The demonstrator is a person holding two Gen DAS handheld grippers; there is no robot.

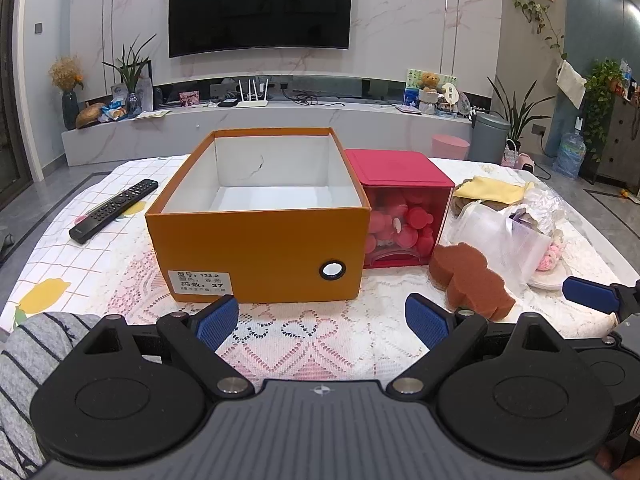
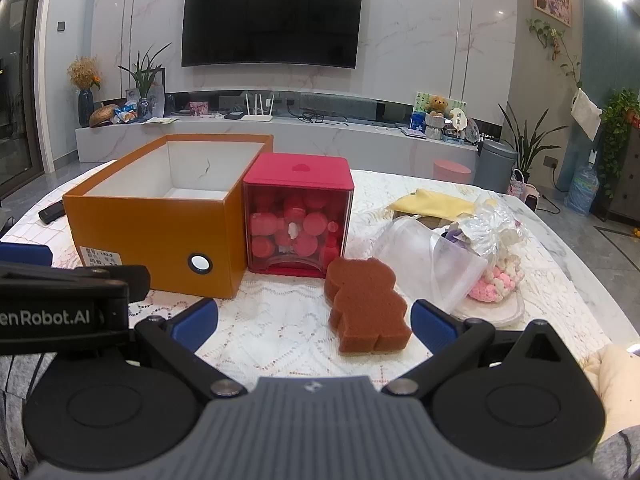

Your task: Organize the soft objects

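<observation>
From the left wrist, the left gripper [image 1: 322, 322] hangs spread wide over the lace cloth, nothing between its pads. The orange box [image 1: 260, 248] stands open ahead, the red bin [image 1: 400, 208] touching its right side. The brown sponge [image 1: 470, 280] lies right, its far edge against crumpled plastic bags [image 1: 504, 236].

From the right wrist, the right gripper [image 2: 314, 322] gapes too, the sponge [image 2: 366, 306] between its pads, untouched. The bags [image 2: 440, 268] blur their contents.
</observation>
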